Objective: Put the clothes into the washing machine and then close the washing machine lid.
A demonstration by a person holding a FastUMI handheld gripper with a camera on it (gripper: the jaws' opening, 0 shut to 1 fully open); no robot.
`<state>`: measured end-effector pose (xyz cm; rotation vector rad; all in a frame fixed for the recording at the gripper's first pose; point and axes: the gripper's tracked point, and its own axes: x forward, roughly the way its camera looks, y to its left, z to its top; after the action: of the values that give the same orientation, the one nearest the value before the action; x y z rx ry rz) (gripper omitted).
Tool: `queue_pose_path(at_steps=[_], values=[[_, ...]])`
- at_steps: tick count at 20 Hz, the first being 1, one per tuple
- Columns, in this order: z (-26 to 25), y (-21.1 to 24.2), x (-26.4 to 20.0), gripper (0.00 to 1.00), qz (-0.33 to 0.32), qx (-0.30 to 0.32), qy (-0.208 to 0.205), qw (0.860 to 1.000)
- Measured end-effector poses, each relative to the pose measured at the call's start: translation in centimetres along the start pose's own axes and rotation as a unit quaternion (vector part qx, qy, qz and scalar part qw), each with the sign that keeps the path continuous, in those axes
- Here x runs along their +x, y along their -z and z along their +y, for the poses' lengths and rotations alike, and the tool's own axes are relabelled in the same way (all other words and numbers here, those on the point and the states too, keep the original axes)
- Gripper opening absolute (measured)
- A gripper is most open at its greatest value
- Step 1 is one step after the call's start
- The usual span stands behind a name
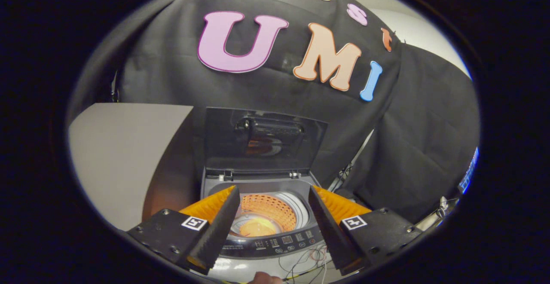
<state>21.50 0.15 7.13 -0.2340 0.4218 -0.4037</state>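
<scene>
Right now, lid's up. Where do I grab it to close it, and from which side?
Judging from its pose: the lid stands upright behind the drum opening, hinged at its bottom edge. Take the free top edge near the middle, approaching from the front over the control panel, then pull it forward and down. The gripper is open and holds nothing.

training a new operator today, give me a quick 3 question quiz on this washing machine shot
1. True or false: the washing machine lid stands open.
2. The gripper fingers are: A) shut on cloth B) open with nothing between them C) pressing the control panel.
3. What shows between the fingers, beyond them?

Key: 1 true. 2 B. 3 the drum, lit orange inside; whether clothes lie in it is hard to tell.
</scene>
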Motion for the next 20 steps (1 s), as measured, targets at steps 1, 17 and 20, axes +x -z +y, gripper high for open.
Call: queue_pose_path(at_steps=[1, 17, 20], values=[[-0.2, -0.5, 0.0, 0.98, -0.01, 0.003, 0.006, 1.0], [-0.6, -10.0, 7.5, 0.97, -0.116, 0.073, -0.055, 0.989], [-0.6, -10.0, 8.0, 0.97, -0.116, 0.048, -0.057, 0.99]])
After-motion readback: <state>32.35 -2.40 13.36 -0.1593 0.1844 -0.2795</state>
